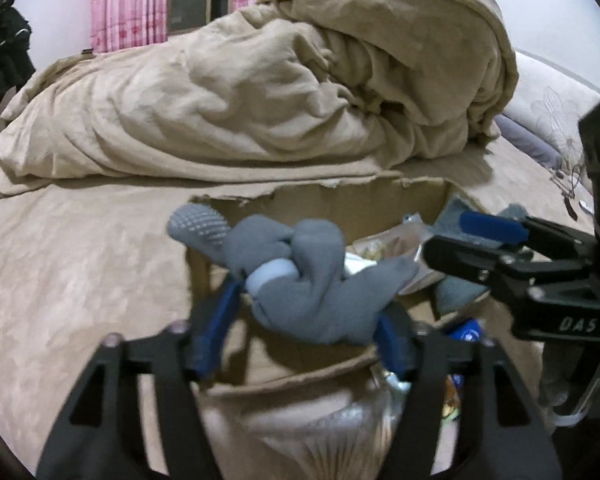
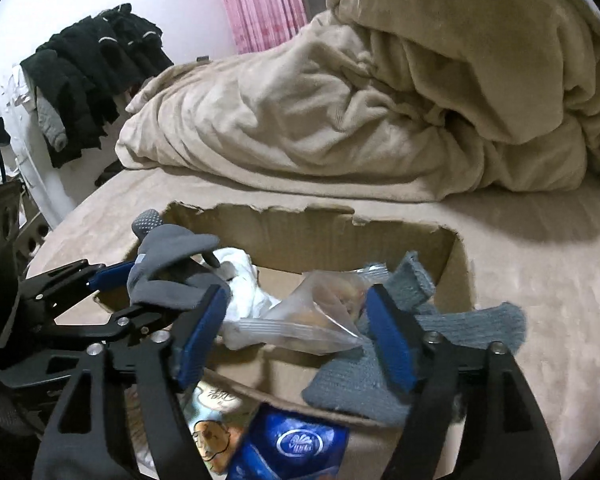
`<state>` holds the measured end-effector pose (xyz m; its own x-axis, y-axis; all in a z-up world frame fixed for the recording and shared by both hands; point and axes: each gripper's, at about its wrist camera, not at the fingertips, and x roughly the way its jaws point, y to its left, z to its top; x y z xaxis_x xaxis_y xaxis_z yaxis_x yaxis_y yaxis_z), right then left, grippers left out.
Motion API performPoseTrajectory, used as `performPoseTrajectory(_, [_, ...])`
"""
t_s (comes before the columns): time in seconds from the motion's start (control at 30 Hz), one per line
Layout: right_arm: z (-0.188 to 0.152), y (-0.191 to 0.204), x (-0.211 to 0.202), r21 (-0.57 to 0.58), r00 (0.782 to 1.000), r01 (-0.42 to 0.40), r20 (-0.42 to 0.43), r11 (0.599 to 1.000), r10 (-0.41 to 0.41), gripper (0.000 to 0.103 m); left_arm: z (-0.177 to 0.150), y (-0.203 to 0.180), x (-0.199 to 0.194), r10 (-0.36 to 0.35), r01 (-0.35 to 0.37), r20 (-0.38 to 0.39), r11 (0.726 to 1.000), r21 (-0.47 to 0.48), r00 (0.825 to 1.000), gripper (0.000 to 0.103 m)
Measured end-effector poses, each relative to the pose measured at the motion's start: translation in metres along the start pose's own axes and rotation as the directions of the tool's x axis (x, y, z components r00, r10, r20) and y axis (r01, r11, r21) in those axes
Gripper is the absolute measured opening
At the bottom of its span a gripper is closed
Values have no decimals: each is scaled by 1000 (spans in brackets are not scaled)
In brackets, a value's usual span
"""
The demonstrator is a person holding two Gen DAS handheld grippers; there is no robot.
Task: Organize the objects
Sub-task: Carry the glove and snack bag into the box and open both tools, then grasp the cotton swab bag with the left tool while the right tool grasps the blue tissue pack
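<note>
My left gripper [image 1: 304, 316] is shut on a grey glove [image 1: 300, 280] with a dotted fingertip and holds it over the near left corner of an open cardboard box [image 1: 332, 200] on the bed. The glove [image 2: 172, 272] and left gripper [image 2: 148, 292] also show in the right wrist view. My right gripper [image 2: 296, 320] is open above the box [image 2: 300, 228], over a clear plastic bag [image 2: 308, 312] and a grey knitted cloth [image 2: 440, 328]. White fabric [image 2: 244, 276] lies inside the box. The right gripper also shows in the left wrist view [image 1: 476, 240].
A crumpled beige duvet [image 2: 380, 100] is piled behind the box on the beige bed [image 1: 80, 260]. A blue packet [image 2: 296, 444] and a printed packet [image 2: 208, 432] lie near the box's front edge. Dark clothes [image 2: 92, 68] hang at the left wall. Pink curtains [image 1: 128, 4] hang behind.
</note>
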<state>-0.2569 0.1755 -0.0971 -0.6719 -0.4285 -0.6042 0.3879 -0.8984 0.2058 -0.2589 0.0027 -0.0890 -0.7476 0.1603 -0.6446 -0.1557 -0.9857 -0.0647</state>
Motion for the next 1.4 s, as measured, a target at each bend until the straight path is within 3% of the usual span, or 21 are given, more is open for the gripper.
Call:
performPoseTrajectory(0.3, [6, 2, -49, 29, 997, 27, 70, 999, -29, 77, 4, 0, -61, 24, -20, 95, 998, -53, 995, 90])
performPoseTrajectory(0.63, [-1, 21, -122, 43, 992, 18, 120, 999, -23, 77, -12, -18, -146, 35, -21, 165, 996, -83, 986, 92])
performPoseTrajectory(0.87, [-15, 37, -158, 20, 990, -9, 140, 1000, 6, 81, -24, -34, -184, 23, -10, 171, 997, -77, 985, 92])
performPoseTrajectory(1.1, [-25, 42, -168, 1, 989, 6, 146, 1000, -6, 87, -46, -37, -191, 20, -8, 129, 995, -97, 991, 93])
performPoseTrajectory(1.4, [-40, 46, -138, -39, 998, 10, 57, 999, -8, 87, -64, -34, -154, 34, -31, 29, 993, -113, 999, 93])
